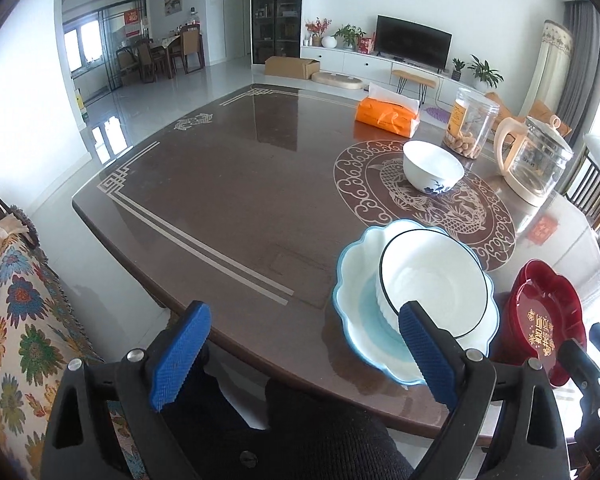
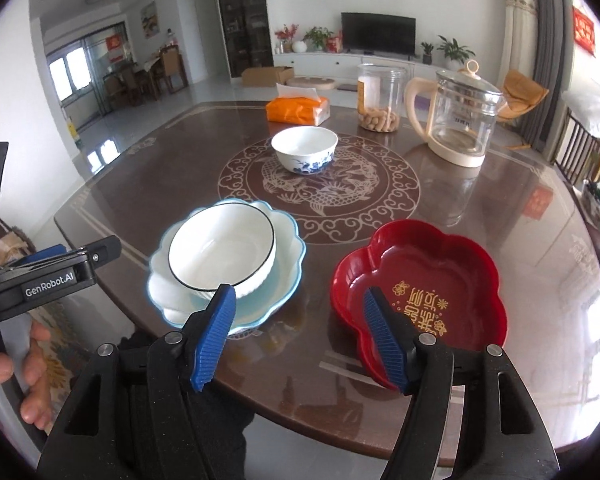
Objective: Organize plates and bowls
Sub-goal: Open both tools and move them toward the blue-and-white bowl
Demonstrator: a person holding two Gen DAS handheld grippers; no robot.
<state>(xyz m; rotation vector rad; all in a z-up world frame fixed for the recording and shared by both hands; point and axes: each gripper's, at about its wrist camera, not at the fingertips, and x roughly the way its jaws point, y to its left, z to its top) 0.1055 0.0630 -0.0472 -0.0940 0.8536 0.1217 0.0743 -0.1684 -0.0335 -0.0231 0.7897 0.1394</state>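
A white bowl with a black rim [image 1: 436, 280] [image 2: 220, 252] rests tilted inside a scalloped blue-edged plate [image 1: 352, 272] [image 2: 286, 264] near the table's front edge. To its right lies a red flower-shaped dish [image 1: 540, 312] [image 2: 420, 264] with gold characters. A small blue-and-white bowl [image 1: 432, 166] [image 2: 304, 148] stands on the dragon medallion at the table's middle. My left gripper [image 1: 304, 312] is open and holds nothing; its right finger overlaps the plate's near rim in view. My right gripper [image 2: 300, 292] is open and holds nothing, hovering between the plate and the red dish.
At the back of the brown table [image 1: 220, 200] stand an orange tissue pack [image 2: 298, 110], a clear snack jar [image 2: 380, 98] and a glass kettle [image 2: 458, 120]. A floral-covered sofa [image 1: 24, 320] lies left of the table. A hand [image 2: 4, 368] shows at the left edge.
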